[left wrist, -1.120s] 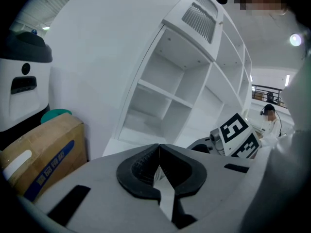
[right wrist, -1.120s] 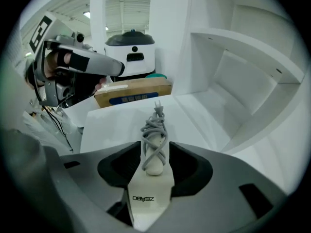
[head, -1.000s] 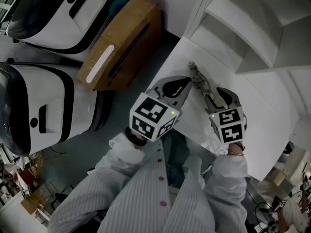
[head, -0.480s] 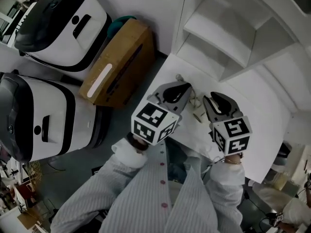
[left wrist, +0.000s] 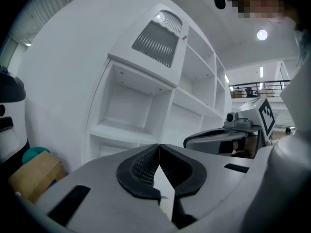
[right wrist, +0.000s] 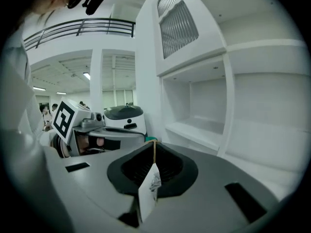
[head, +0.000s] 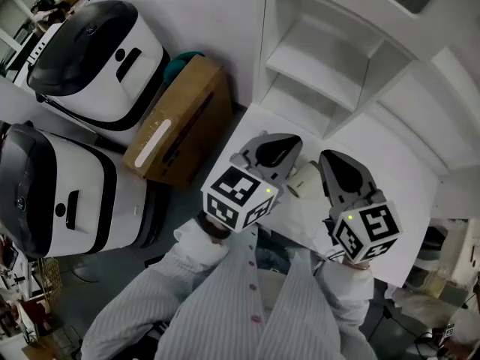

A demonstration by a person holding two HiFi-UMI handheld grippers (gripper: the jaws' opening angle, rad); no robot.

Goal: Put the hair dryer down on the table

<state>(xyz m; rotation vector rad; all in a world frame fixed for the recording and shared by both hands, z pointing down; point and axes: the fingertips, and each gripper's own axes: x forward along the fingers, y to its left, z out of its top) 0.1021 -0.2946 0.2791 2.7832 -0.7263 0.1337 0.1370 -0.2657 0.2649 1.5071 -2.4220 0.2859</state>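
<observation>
A cream-coloured thing, probably the hair dryer (head: 302, 180), shows on the white table (head: 390, 178) between my two grippers, mostly hidden by them. My left gripper (head: 285, 145) is held up above the table's left end. Its jaws (left wrist: 159, 147) are shut with nothing between them. My right gripper (head: 330, 160) is level with it on the right. Its jaws (right wrist: 154, 144) have just been closing and now meet at the tips. A small white printed tag (right wrist: 149, 186) stands pinched between them.
A white shelf unit (head: 322, 66) with bare compartments stands right behind the table. On the floor to the left are a brown cardboard box (head: 180, 118) and two large white-and-black machines (head: 97, 51) (head: 52, 193). My sleeves fill the bottom of the head view.
Both grippers have risen away from the tabletop toward the camera. The thing on the table, earlier ahead of the jaws, now lies low between the two grippers.
</observation>
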